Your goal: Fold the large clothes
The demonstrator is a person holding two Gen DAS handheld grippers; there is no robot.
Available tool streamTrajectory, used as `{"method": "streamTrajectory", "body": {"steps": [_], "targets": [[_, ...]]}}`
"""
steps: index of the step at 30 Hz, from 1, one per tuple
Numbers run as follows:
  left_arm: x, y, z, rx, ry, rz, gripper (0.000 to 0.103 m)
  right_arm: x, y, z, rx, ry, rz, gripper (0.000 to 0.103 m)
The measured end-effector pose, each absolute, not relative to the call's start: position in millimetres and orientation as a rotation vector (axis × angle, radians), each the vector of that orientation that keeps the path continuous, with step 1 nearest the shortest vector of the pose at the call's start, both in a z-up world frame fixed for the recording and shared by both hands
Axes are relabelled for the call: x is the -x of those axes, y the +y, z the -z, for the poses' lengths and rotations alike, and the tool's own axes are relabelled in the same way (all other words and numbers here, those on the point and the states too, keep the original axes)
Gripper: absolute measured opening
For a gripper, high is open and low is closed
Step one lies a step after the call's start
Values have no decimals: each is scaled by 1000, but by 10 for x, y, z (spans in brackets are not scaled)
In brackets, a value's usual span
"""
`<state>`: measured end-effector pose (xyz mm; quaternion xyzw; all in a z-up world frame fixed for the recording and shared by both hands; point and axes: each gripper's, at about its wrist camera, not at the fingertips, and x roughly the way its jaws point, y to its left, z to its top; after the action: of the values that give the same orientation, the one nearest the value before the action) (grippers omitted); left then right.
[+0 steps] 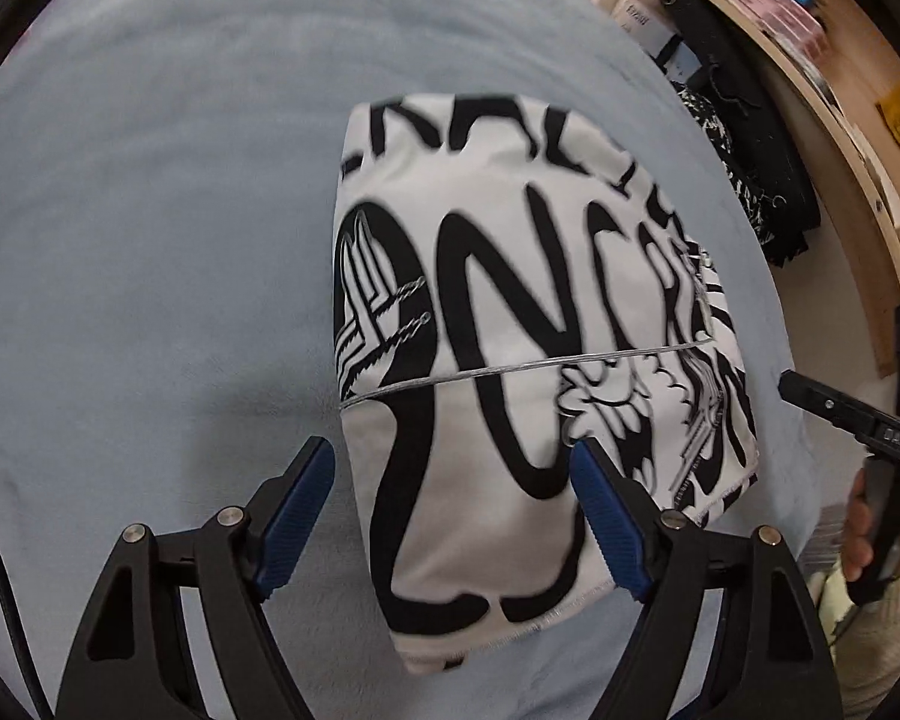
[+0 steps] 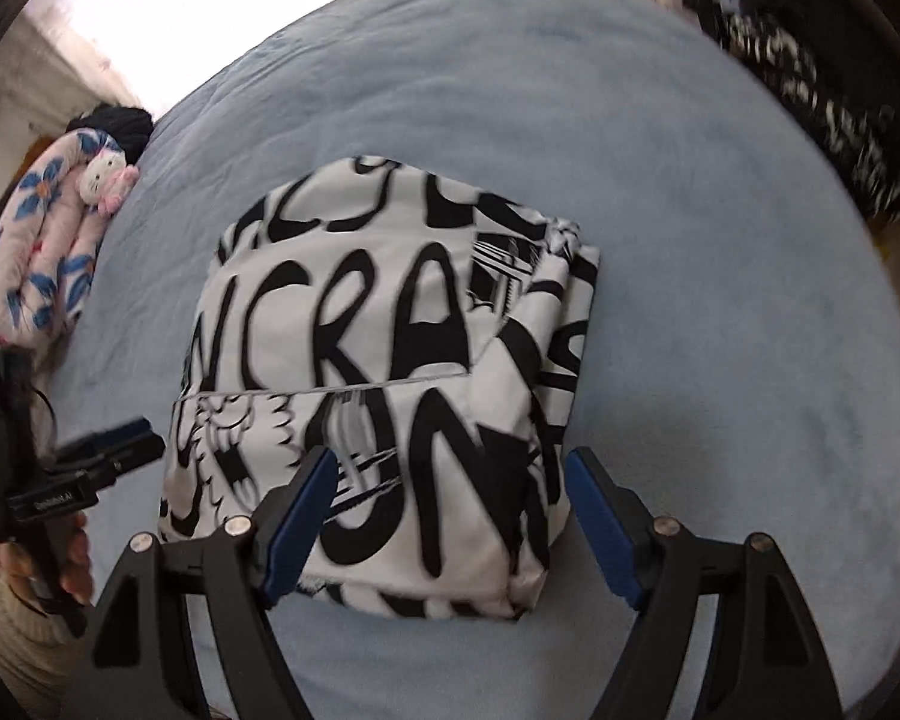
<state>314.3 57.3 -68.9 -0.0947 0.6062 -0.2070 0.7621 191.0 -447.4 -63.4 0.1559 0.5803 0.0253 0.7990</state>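
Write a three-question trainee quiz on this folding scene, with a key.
1. True or false: the white fabric garment with black lettering lies folded into a compact block.
2. What does it rest on? A) pale blue fleece blanket B) wooden floor C) metal tray
3. Fill in: the left hand-held gripper and right hand-held gripper both stand ____.

Key: 1 true; 2 A; 3 open.

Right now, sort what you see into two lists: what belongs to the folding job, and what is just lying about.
Part of the job:
- folded white garment with black lettering, lying on the pale blue blanket
- left gripper, open
- right gripper, open

Just lying about:
- pink floral bundle with a small plush cat
- black-and-white patterned dark cloth
- wooden shelf
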Motion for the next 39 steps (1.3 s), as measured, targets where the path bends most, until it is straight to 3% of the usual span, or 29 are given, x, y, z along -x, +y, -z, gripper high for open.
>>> {"method": "streamTrajectory", "body": {"steps": [4, 11, 16, 25, 30, 33, 39], "targets": [[-3199, 574, 860, 255, 1327, 487, 80, -1992, -4670, 909, -426, 1273, -83, 78], [-3329, 498, 1039, 283, 1314, 518, 98, -2056, -4899, 1389, -633, 1316, -204, 78], [-3426, 487, 1261, 372, 1329, 567, 102, -2113, -4805, 1502, -651, 1316, -316, 80], [-3516, 429, 1443, 410, 1317, 641, 103, -2222, -4579, 1580, -574, 1274, -351, 83], [-3549, 357, 1414, 367, 1314, 626, 102, -2252, -4438, 1514, -474, 1263, -304, 77], [-3517, 284, 1334, 311, 1289, 594, 95, -2251, -4355, 1407, -408, 1260, -266, 65], [-3337, 80, 1037, 148, 1186, 551, 68, -2222, -4109, 1104, -281, 1233, -196, 44]]}}
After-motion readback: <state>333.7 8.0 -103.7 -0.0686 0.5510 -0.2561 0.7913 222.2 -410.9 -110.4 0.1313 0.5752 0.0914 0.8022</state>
